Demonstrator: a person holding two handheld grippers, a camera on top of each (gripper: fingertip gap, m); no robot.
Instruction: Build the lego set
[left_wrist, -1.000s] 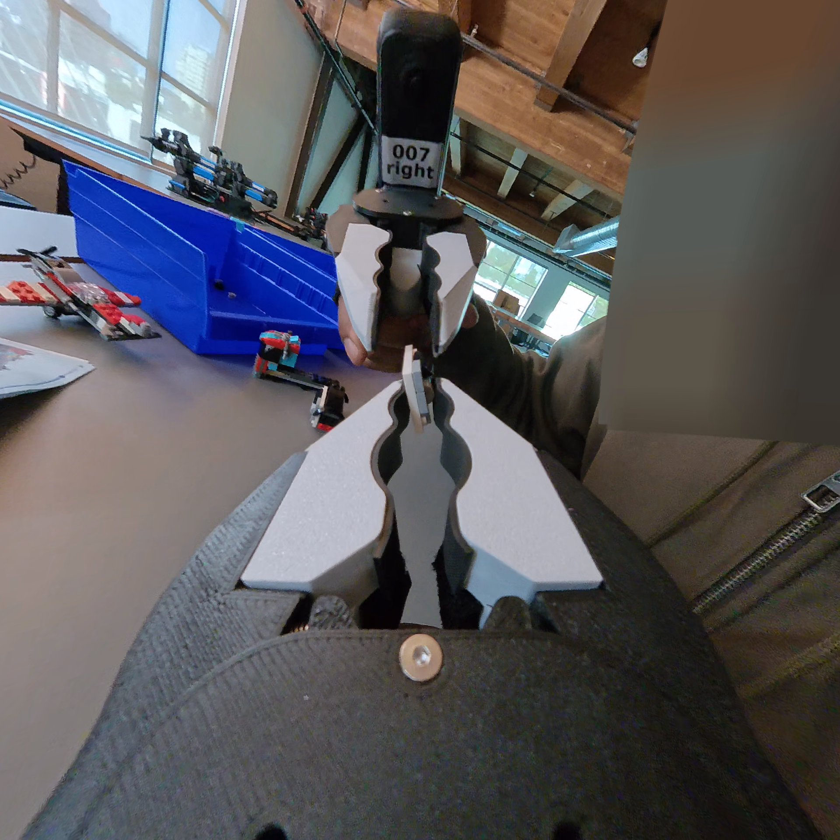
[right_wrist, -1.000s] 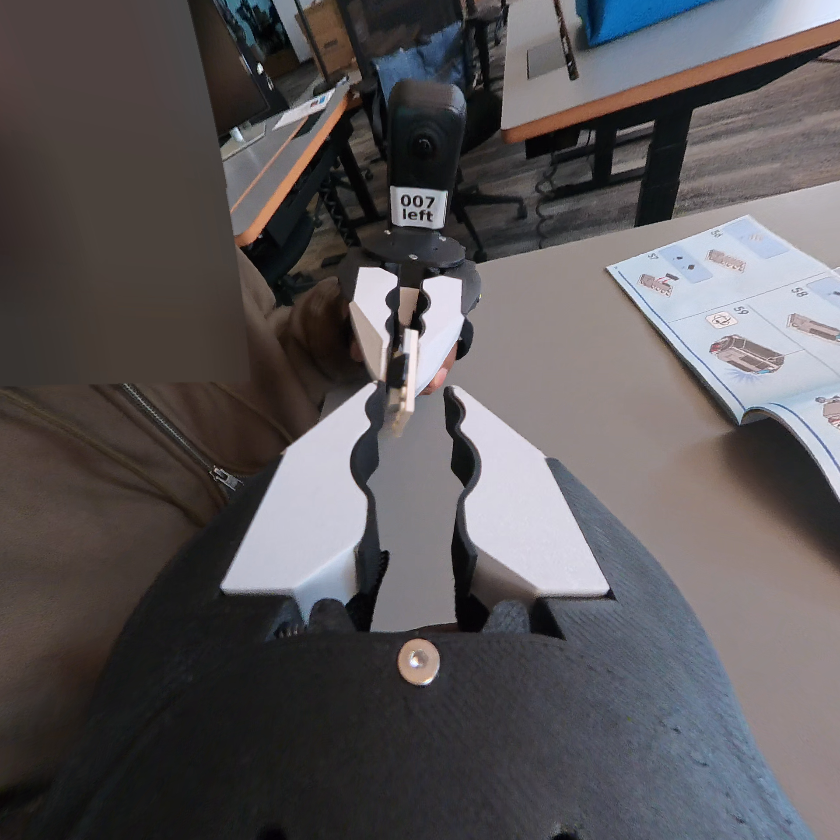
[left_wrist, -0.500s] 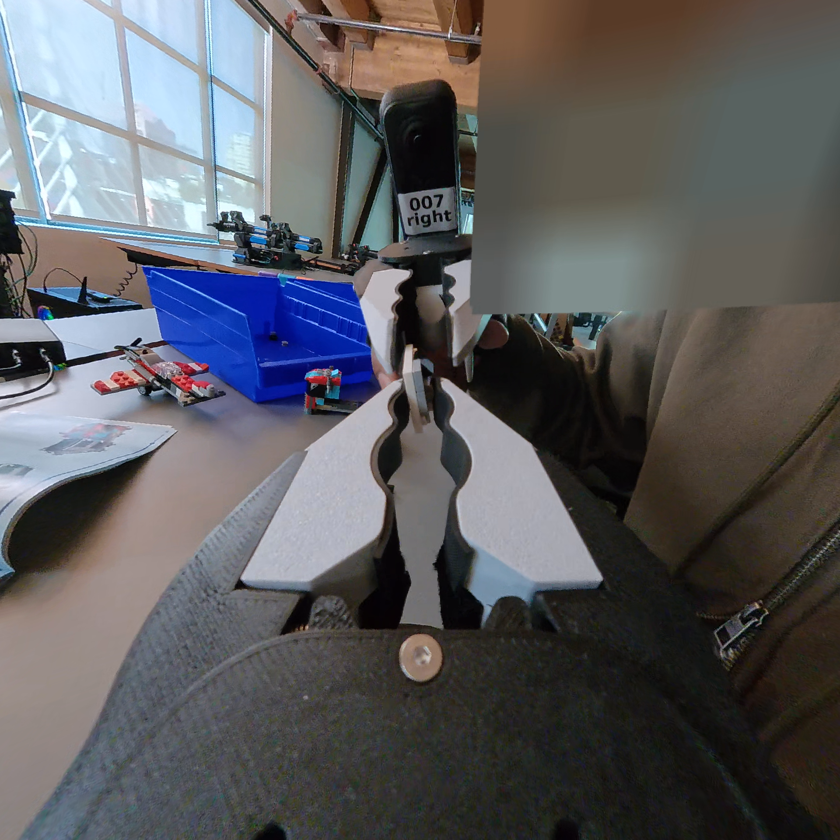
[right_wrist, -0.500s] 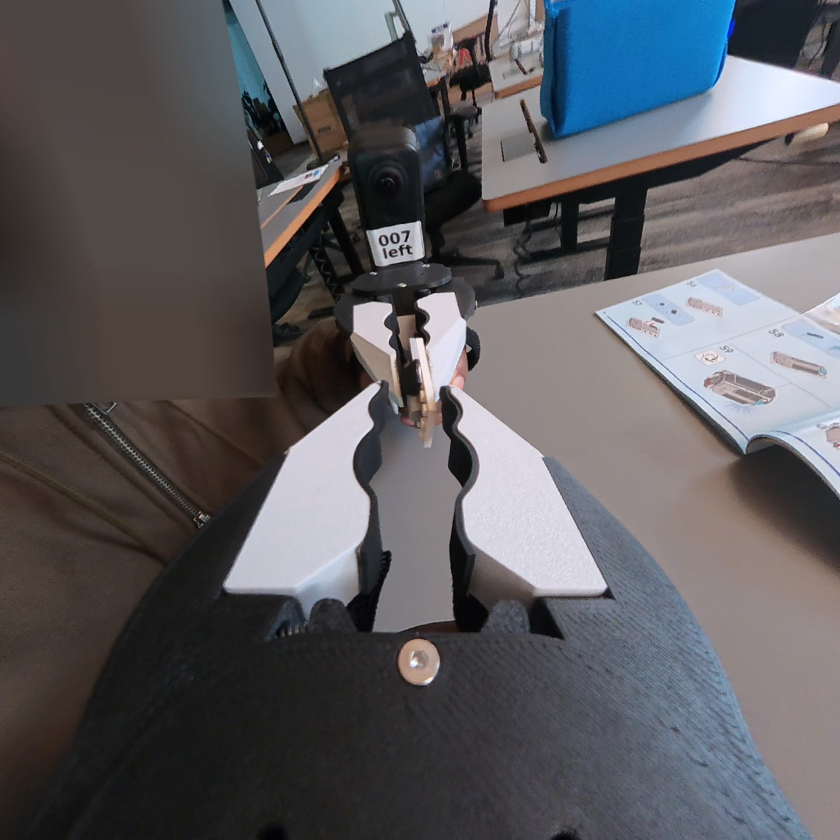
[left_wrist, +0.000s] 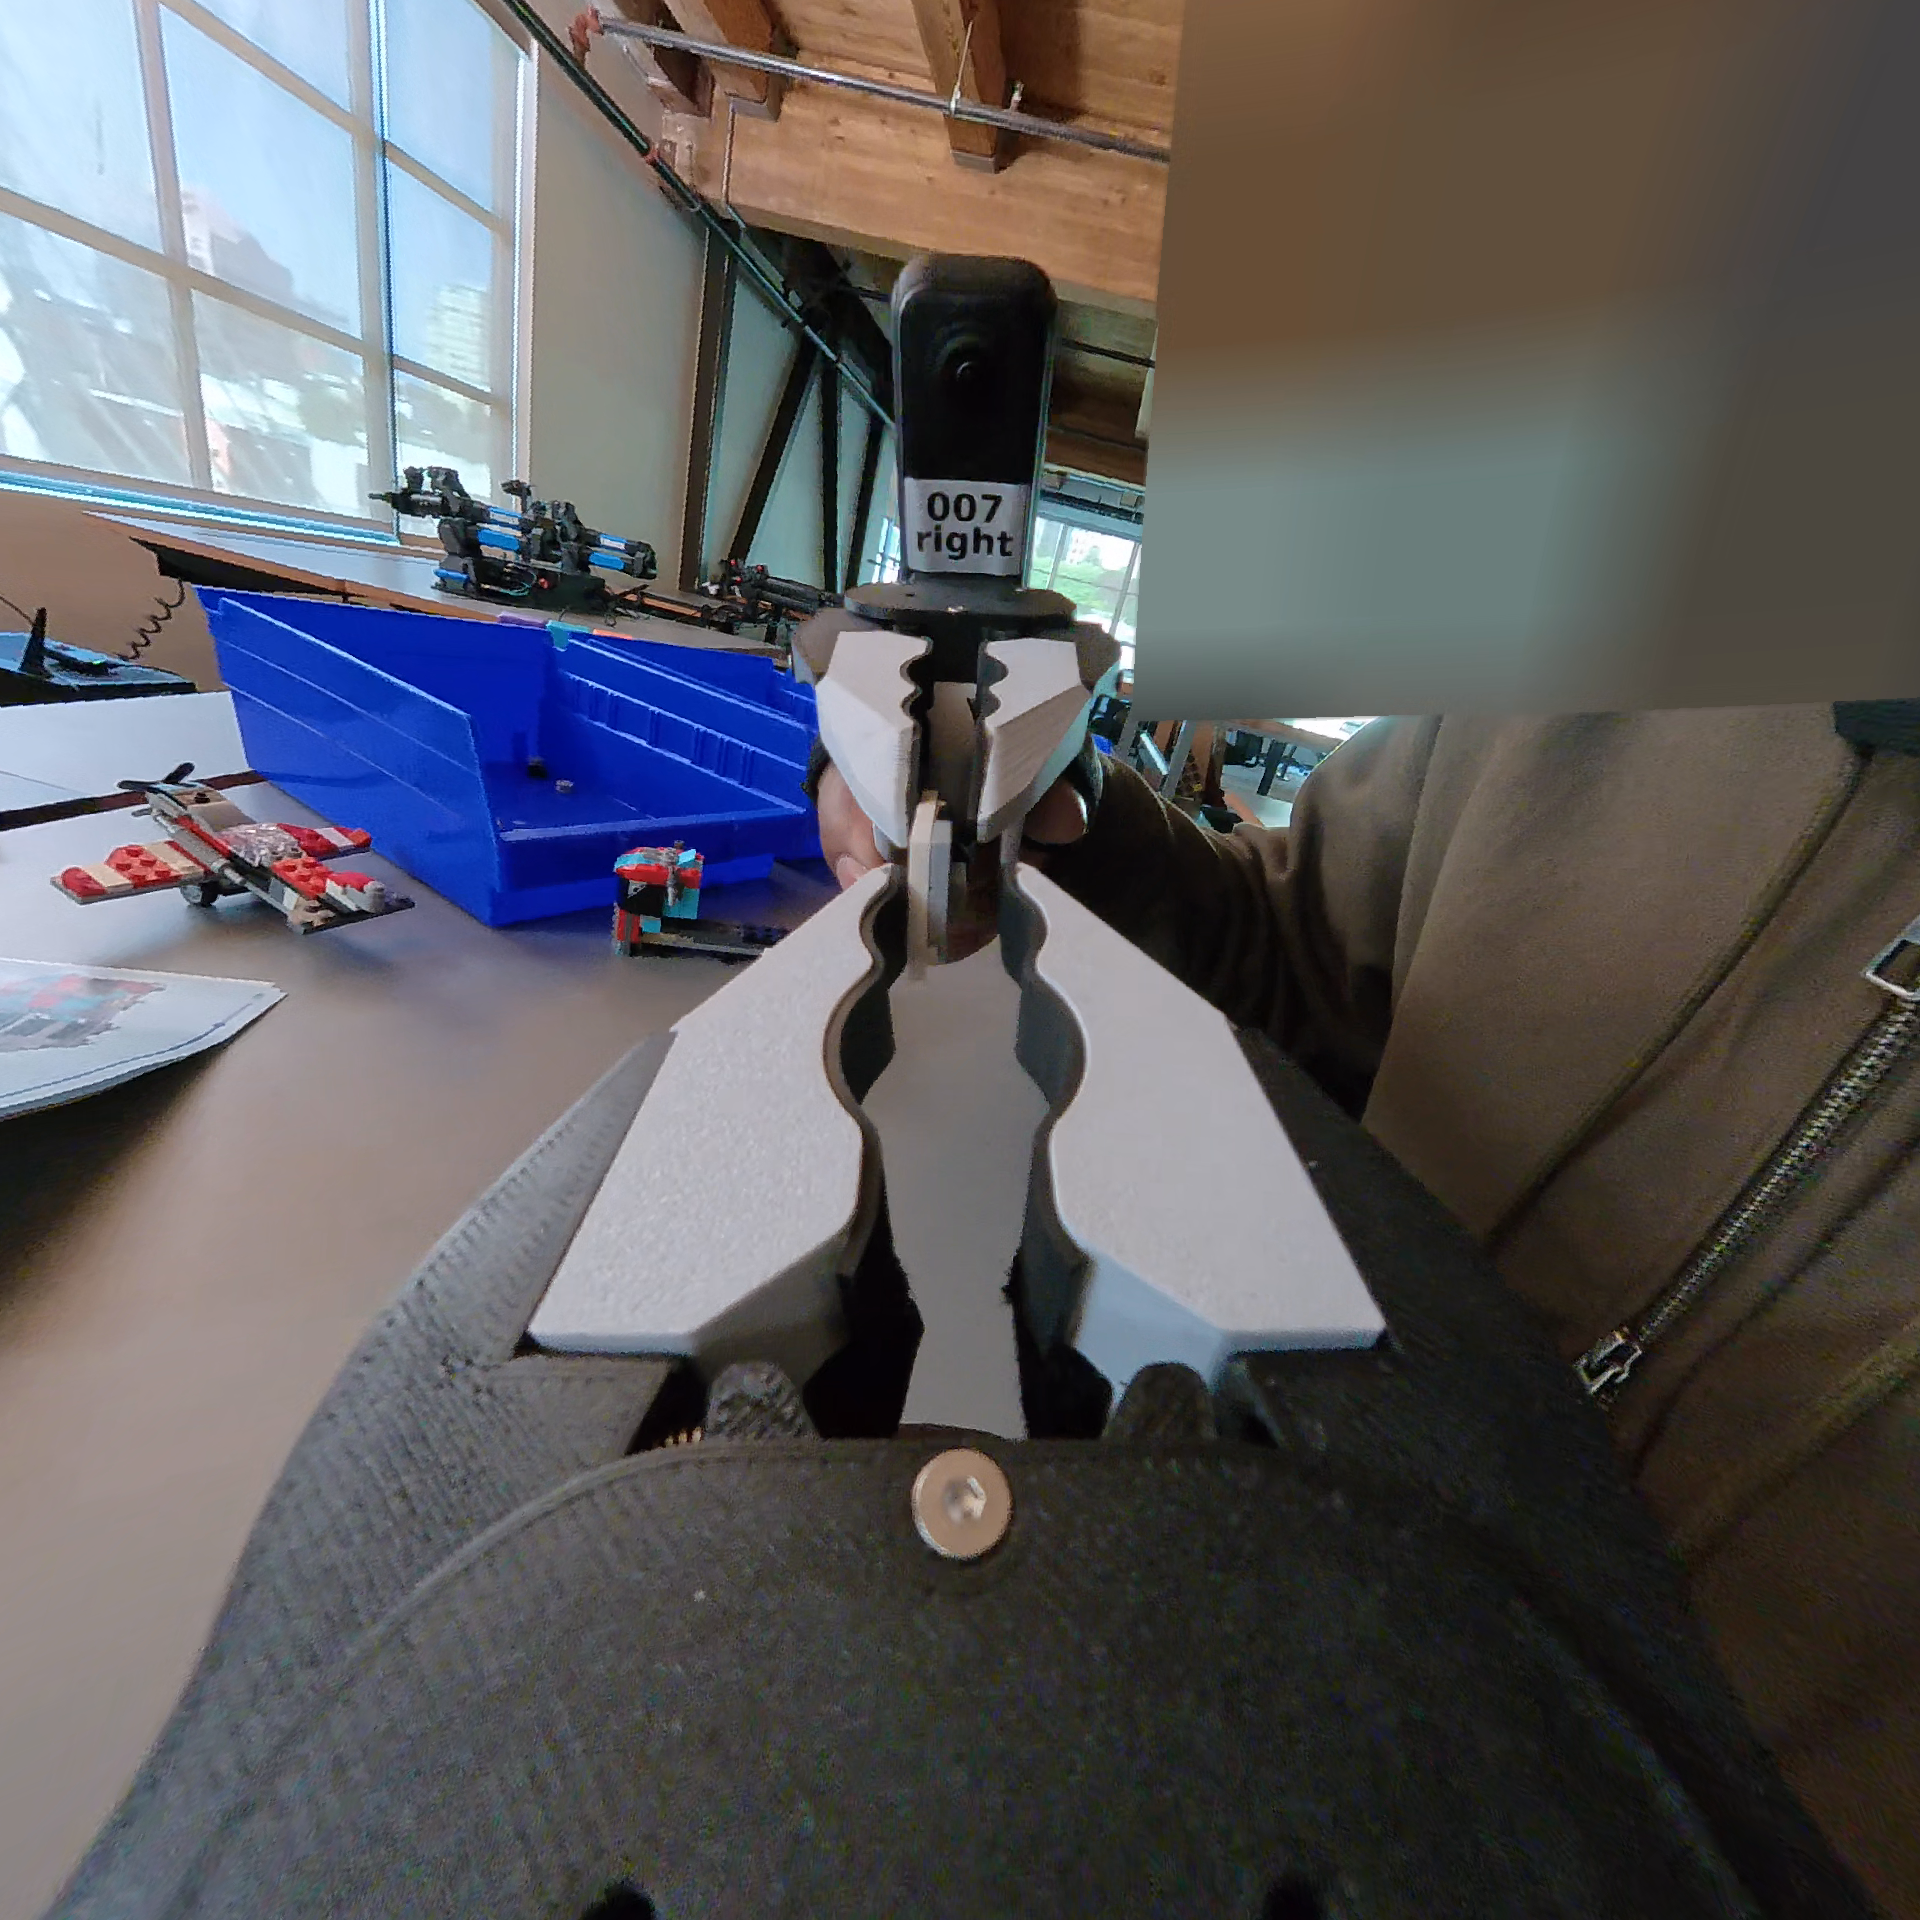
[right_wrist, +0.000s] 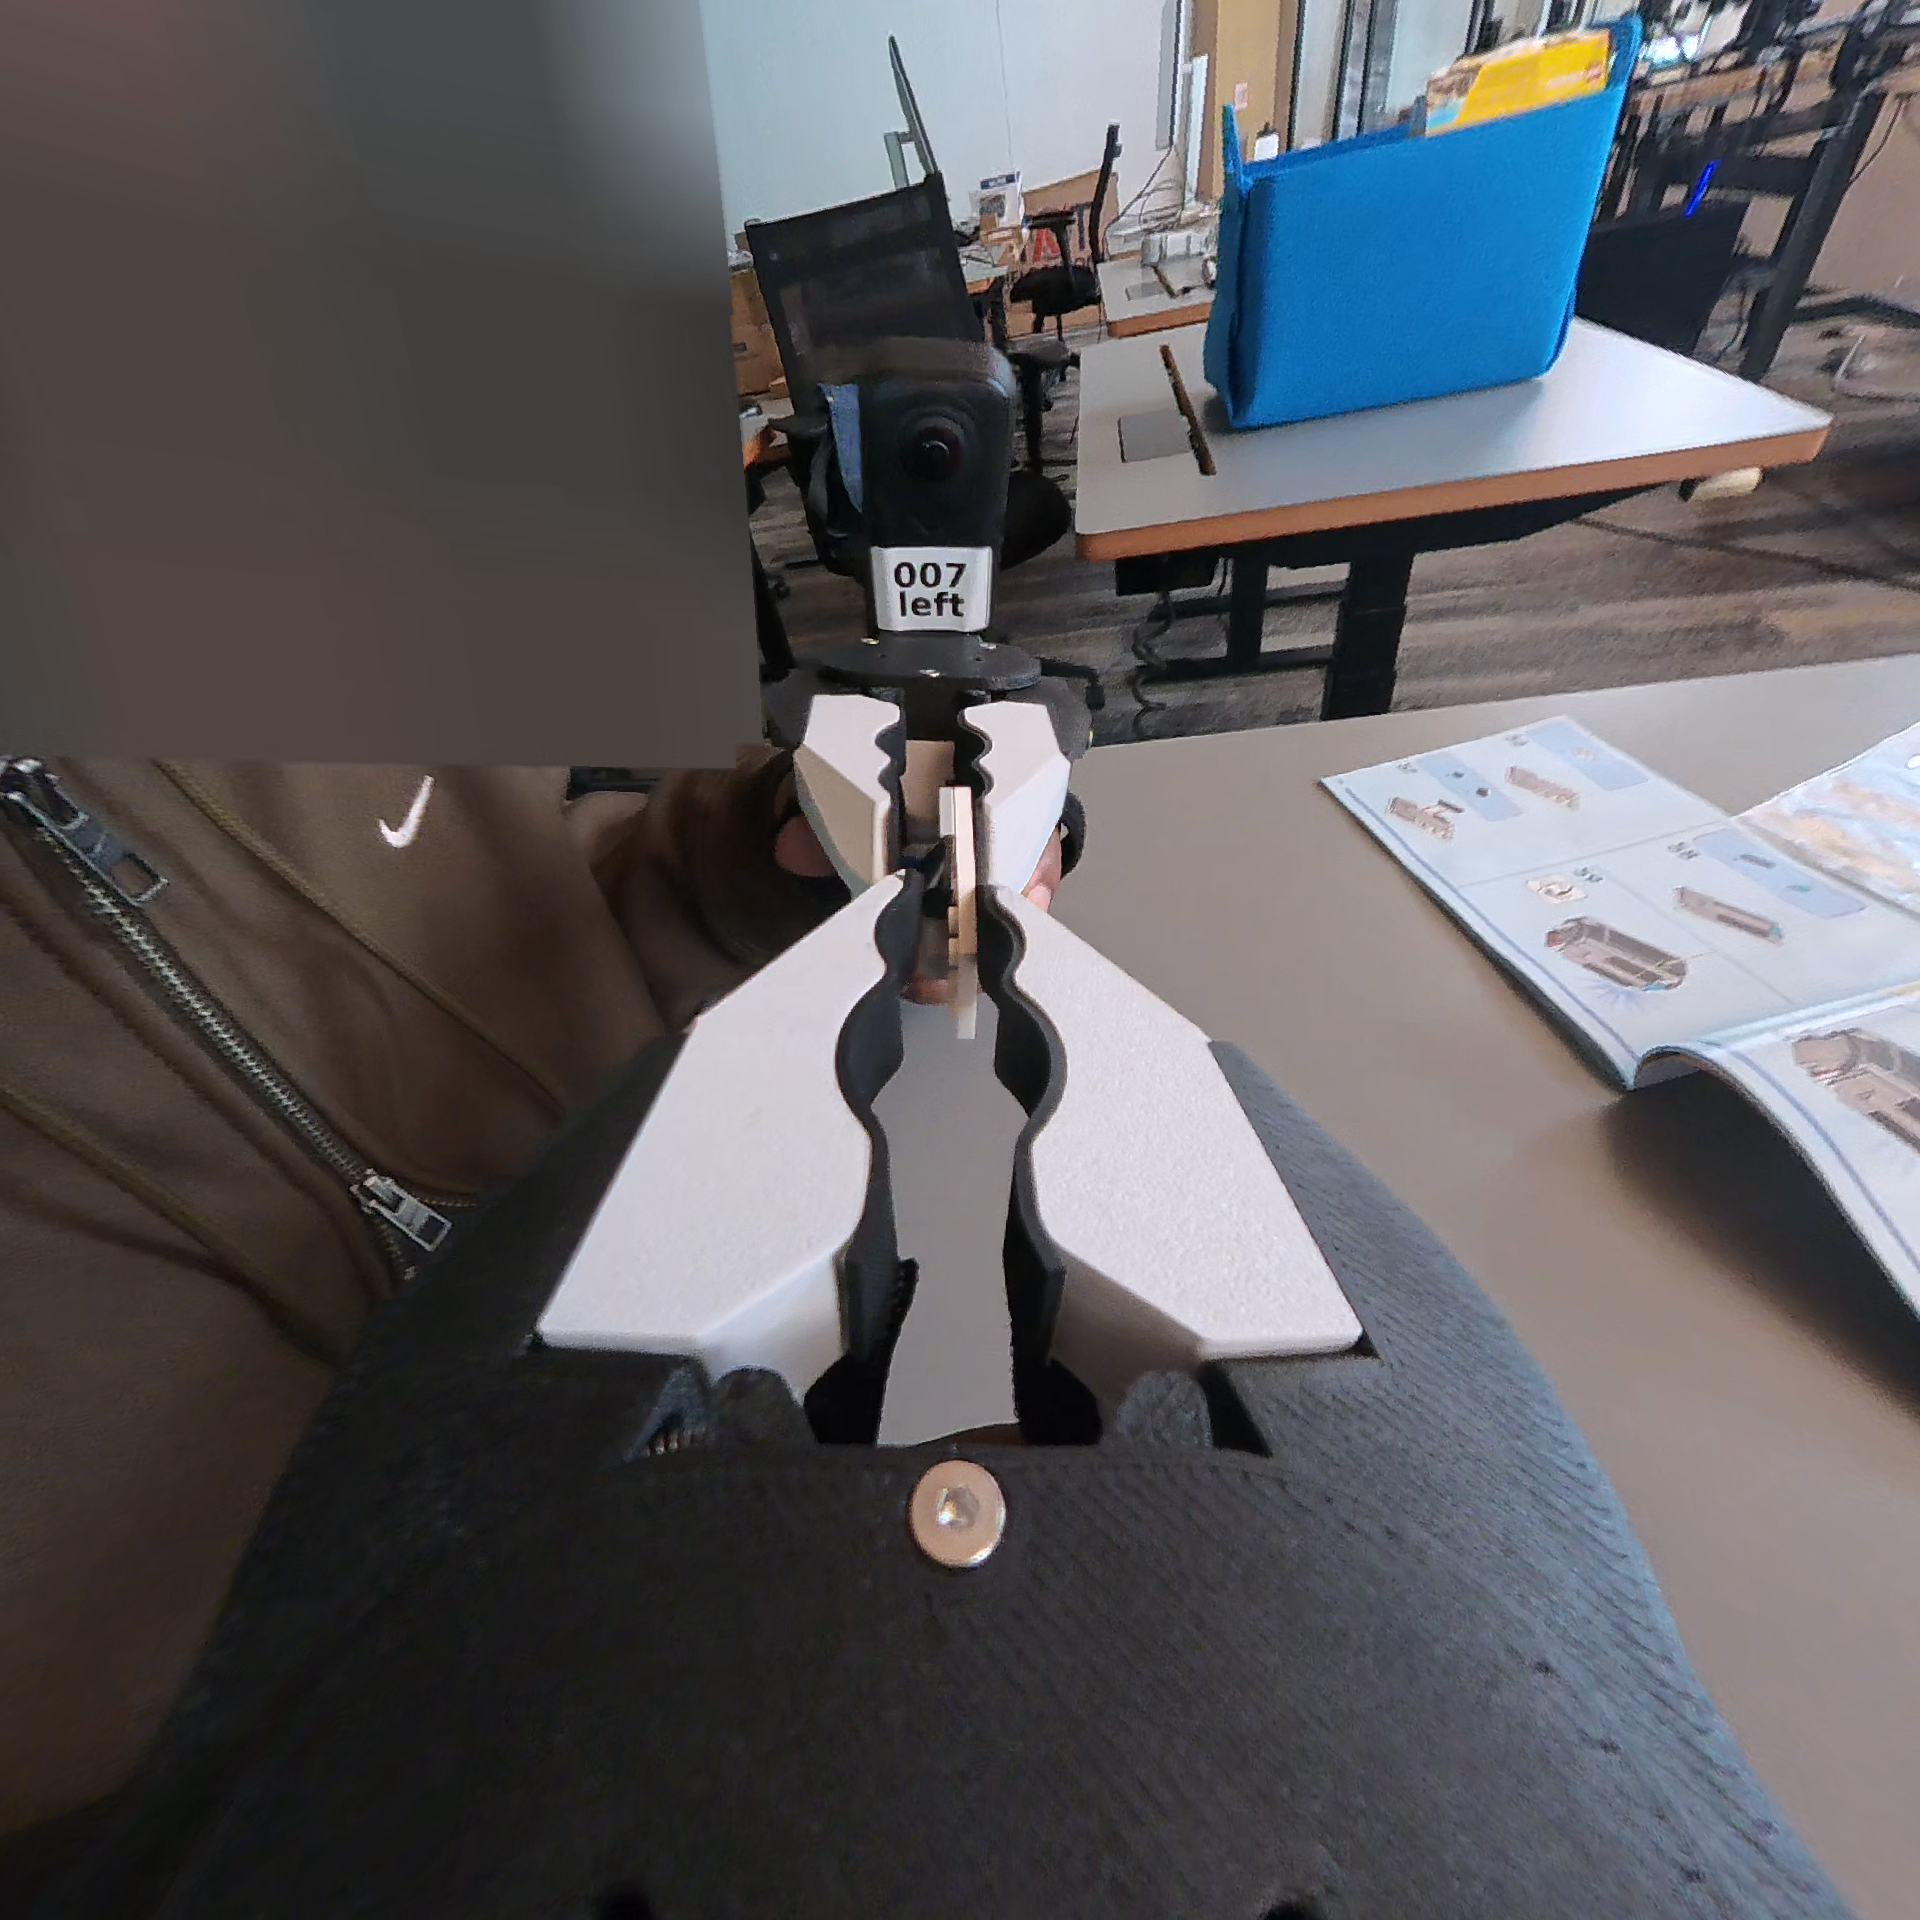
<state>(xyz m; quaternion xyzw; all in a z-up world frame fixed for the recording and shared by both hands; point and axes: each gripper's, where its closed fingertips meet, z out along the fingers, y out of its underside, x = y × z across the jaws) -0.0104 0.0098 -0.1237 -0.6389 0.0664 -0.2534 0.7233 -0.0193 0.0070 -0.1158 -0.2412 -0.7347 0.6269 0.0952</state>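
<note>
Tan plate (right_wrist: 964, 914) is clamped edge-on by the right gripper (right_wrist: 951, 896), so its thin width fits; around the plate the left gripper (left_wrist: 951, 883) is held parted, a gap left beside it.

We look along each tool from just behind its fingers, low over the grey bench (left_wrist: 312, 1143). The views face each other closely, sharing the thin tan plate (left_wrist: 928, 883) between the tips.

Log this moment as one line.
left gripper: jaws open, tan plate piece between them | right gripper: jaws shut on that piece | tip to tip above grey table | blue bin beyond
</note>
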